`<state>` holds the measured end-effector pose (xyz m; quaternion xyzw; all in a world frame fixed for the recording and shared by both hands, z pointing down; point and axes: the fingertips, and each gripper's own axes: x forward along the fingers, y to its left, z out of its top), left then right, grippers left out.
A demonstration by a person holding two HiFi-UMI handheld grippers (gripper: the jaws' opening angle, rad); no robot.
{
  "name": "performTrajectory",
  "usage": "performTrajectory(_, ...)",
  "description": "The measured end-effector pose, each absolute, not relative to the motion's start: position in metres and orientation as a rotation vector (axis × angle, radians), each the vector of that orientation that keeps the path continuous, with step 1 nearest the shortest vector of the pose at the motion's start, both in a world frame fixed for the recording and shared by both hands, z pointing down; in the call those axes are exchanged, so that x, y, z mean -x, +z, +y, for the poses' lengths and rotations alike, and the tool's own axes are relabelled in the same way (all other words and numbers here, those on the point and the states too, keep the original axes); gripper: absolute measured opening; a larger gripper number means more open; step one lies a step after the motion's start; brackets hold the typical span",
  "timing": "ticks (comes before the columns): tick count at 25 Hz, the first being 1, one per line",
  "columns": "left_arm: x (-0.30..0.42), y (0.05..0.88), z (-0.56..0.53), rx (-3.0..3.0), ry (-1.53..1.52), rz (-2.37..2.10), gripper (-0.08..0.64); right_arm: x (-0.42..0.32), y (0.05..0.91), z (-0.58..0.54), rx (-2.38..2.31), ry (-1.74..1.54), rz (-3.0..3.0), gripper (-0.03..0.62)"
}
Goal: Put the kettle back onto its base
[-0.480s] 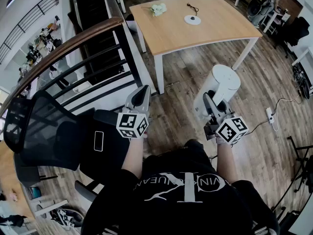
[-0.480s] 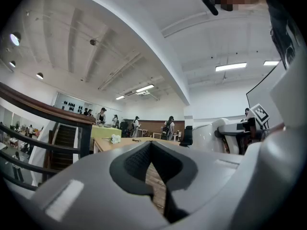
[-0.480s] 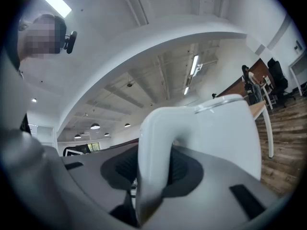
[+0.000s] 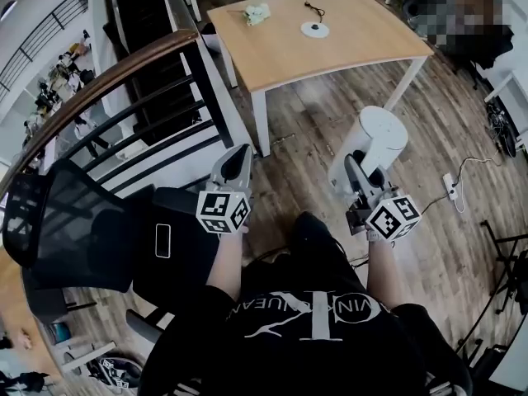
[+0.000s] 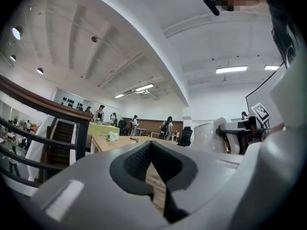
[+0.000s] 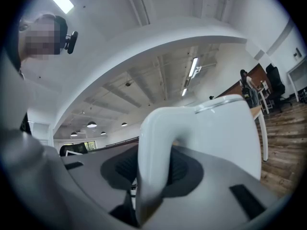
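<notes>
White plastic is what fills my right gripper: the curved handle of the tall white cylindrical electric kettle sits squarely between the dark pads, and the jaws are clamped on it, with the kettle's body upright just beyond the tips. Against half a second ago little has altered in the grip; what has changed is that my leg has swung forward under me and the light wooden table has shifted slightly in the head view, so I judge I am walking the kettle towards it. That leaves the carry under way and the setting-down not yet begun. The kettle hangs over the wood-plank floor, short of the table's near edge and off its near right corner. Its round white base, trailing a thin black cord, lies on the tabletop nearer the far edge than the near one, well apart from the kettle. My left gripper is held level beside the right one, its jaw tips closed together on nothing.
</notes>
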<state>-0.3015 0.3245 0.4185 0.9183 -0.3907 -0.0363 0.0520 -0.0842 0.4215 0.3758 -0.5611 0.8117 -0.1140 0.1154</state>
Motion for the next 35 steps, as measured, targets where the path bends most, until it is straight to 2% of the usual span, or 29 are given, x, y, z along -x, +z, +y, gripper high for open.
performTrajectory(11,0.269,0.435,0.259,-2.747,-0.016,-1.204,0.003,0.045,0.38,0.352,1.631,-0.393,2.374,0.124)
performTrajectory(35,0.147,0.413,0.076,-2.736,-0.061,-1.261,0.003,-0.064,0.358,0.17,1.507,-0.357,2.466,0.124)
